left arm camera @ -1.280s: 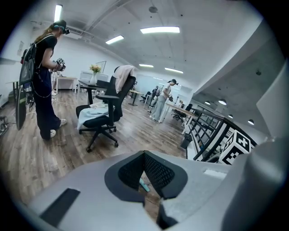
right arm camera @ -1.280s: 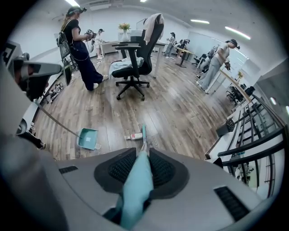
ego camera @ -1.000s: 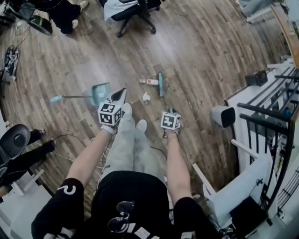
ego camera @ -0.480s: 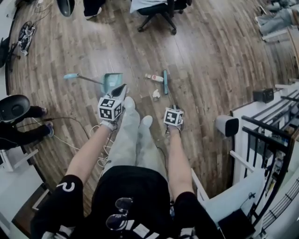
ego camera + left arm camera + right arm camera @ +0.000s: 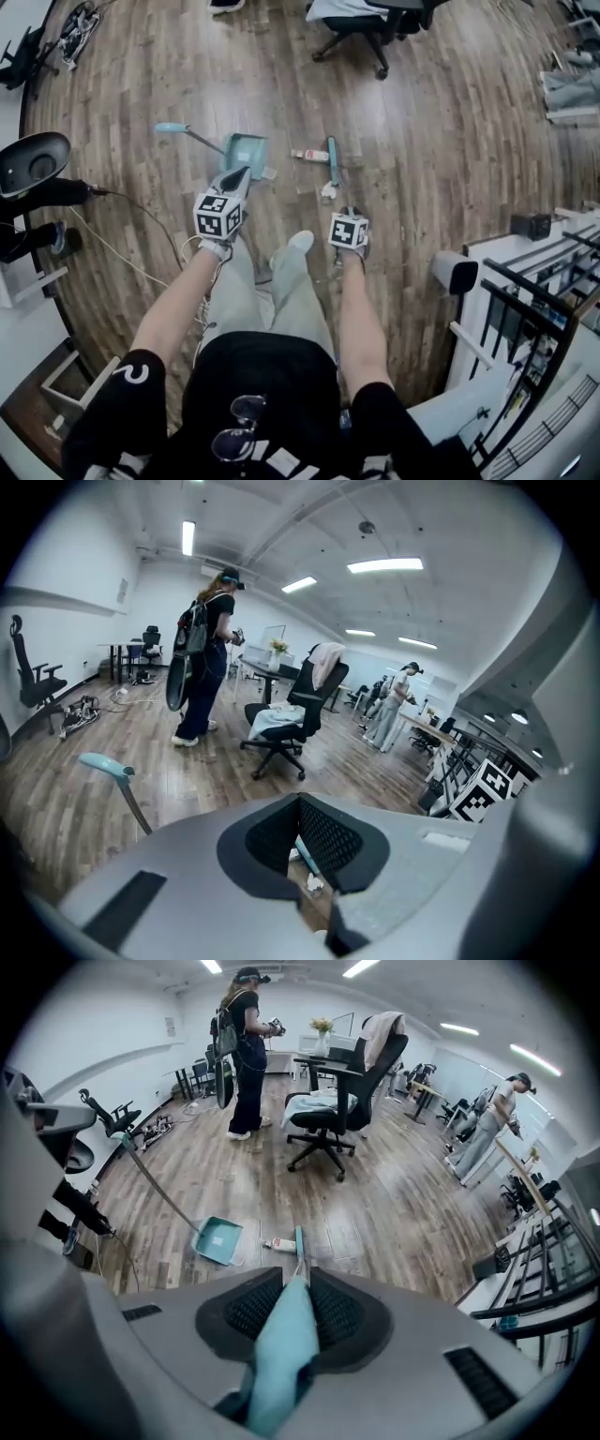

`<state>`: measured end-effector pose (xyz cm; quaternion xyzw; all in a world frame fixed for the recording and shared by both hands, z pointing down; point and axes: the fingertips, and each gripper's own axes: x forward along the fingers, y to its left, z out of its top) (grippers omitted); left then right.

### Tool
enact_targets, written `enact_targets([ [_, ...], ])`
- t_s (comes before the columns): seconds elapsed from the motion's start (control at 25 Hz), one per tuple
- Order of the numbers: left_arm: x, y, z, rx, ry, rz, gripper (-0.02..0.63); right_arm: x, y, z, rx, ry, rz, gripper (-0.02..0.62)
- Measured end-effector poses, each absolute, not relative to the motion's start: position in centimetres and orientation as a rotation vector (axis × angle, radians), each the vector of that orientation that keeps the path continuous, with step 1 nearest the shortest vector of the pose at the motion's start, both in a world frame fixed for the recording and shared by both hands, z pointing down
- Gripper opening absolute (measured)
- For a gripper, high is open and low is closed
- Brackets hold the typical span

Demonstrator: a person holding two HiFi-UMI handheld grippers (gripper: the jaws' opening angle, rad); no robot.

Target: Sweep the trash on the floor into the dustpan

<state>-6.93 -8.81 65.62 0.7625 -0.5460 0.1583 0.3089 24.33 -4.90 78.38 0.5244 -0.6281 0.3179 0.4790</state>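
Pinching slim, smooth teal broom handle [image 5: 279,1349]

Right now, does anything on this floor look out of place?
Yes: there is litter on the wood floor. A small bottle and a crumpled scrap lie beside the broom, outside the nearby dustpan.

Not much to read here tbh. The bottle [image 5: 309,155] on the floor has print on it, but it's too small to make out. Same for the sticker [image 5: 217,1238] in the dustpan [image 5: 205,1246]. The white mark on the person's black sleeve [image 5: 131,394] looks like a 2, can't be sure.
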Motion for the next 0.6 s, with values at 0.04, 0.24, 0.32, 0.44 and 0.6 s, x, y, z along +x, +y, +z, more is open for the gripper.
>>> enact_targets([
  [0.04,-7.8,-8.7,65.7,2.010,-1.444,0.417,-0.002,23.5,-4.9,78.3,1.277,-1.528,0.774,0.084],
  [0.24,-12.6,-8.4,66.1,1.992,-1.440,0.410,-0.002,18.0,-4.9,78.3,1.253,-1.543,0.808,0.084],
  [0.32,-14.8,-8.6,66.2,1.989,-1.442,0.411,-0.002,15.4,-4.9,78.4,1.249,-1.545,0.833,0.084],
  [0.44,-17.7,-8.3,66.5,1.978,-1.439,0.418,-0.002,11.5,-4.2,78.6,1.245,-1.538,0.866,0.084],
  [0.6,-21.7,-8.0,66.5,1.976,-1.437,0.415,-0.002,6.2,-3.8,78.8,1.250,-1.537,0.893,0.084],
])
